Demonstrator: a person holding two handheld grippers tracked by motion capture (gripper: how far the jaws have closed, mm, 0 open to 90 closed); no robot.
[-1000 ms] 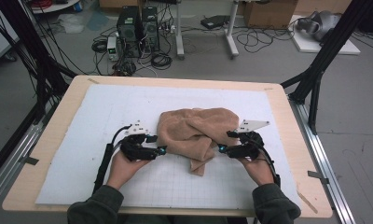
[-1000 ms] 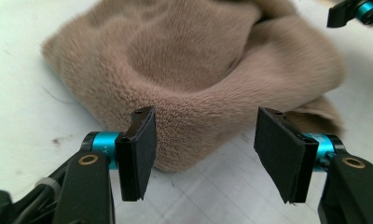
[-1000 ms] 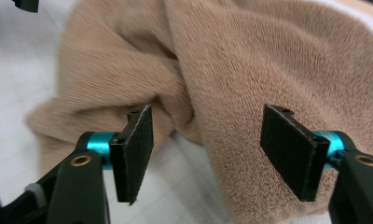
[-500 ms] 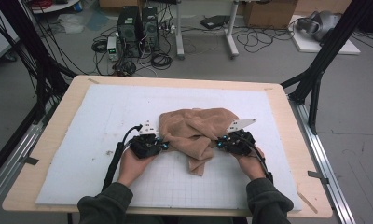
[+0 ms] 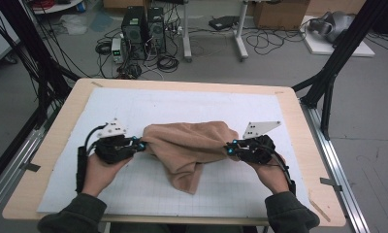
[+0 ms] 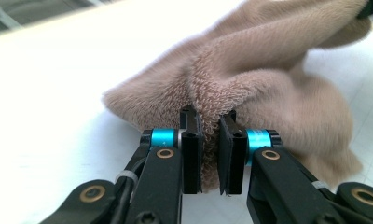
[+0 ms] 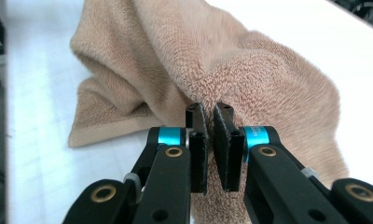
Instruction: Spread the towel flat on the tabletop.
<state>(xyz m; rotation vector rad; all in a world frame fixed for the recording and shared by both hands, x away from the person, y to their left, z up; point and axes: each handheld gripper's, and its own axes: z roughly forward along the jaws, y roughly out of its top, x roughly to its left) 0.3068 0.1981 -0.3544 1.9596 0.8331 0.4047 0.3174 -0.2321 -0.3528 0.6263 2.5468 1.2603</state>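
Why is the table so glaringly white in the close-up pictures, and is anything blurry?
Left gripper view: the mat is blown out, its grid nearly gone; the towel softens farther off. Right gripper view: similar glare, terry loops sharp near the jaws. High view: even light, slightly soft.

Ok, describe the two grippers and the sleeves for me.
Both the left gripper and the right gripper are black, with flat black pads, bright blue collars, brass-coloured pivots, a pale three-cornered plate on top and a black cable. The sleeves are dark green.

The towel [image 5: 187, 148] lies on the mat [image 5: 148, 109] at the middle of the worktop [image 5: 299, 121], nearer its front edge. The left claw [image 5: 142, 145] is at the towel's left end, the right claw [image 5: 228, 148] at its right end. A fold trails toward the front edge.
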